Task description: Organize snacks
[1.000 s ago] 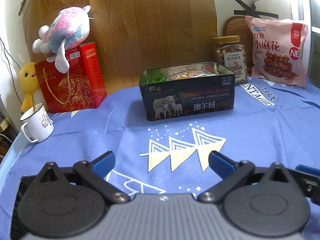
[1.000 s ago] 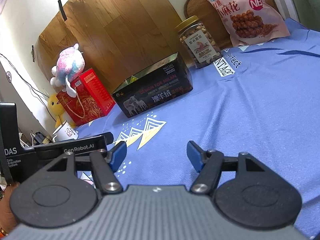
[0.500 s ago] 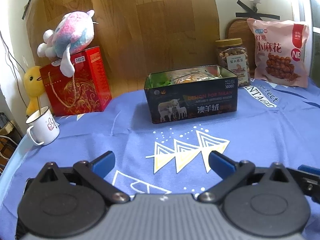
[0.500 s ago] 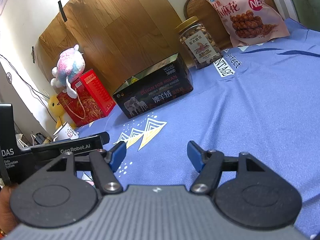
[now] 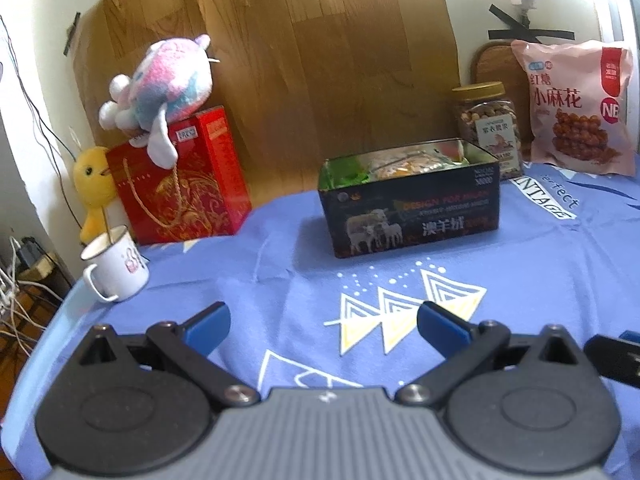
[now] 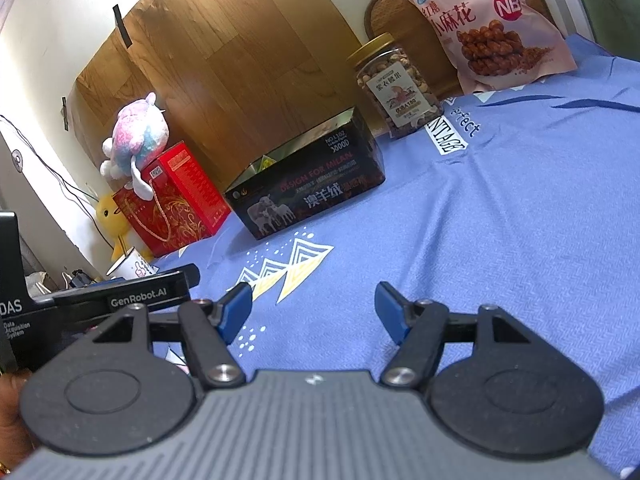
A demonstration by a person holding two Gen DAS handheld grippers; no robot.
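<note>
A black open tin box (image 5: pixel 412 208) with sheep printed on its side stands on the blue cloth and holds snack packets (image 5: pixel 400 162). It also shows in the right wrist view (image 6: pixel 308 188). Behind it to the right stand a nut jar (image 5: pixel 490 128) with a gold lid and a pink snack bag (image 5: pixel 576 108), both also in the right wrist view: the jar (image 6: pixel 396 88) and the bag (image 6: pixel 488 24). My left gripper (image 5: pixel 322 326) is open and empty, well in front of the box. My right gripper (image 6: pixel 314 310) is open and empty, low over the cloth.
A red gift box (image 5: pixel 180 180) with a plush toy (image 5: pixel 160 84) on top stands at the back left, beside a yellow duck toy (image 5: pixel 94 188). A white mug (image 5: pixel 116 268) sits near the table's left edge. A wooden board (image 5: pixel 320 60) leans on the wall.
My left gripper's view has shifted a little: the box and bag now sit further right and lower. The right gripper has barely moved. Both grippers stay open.
</note>
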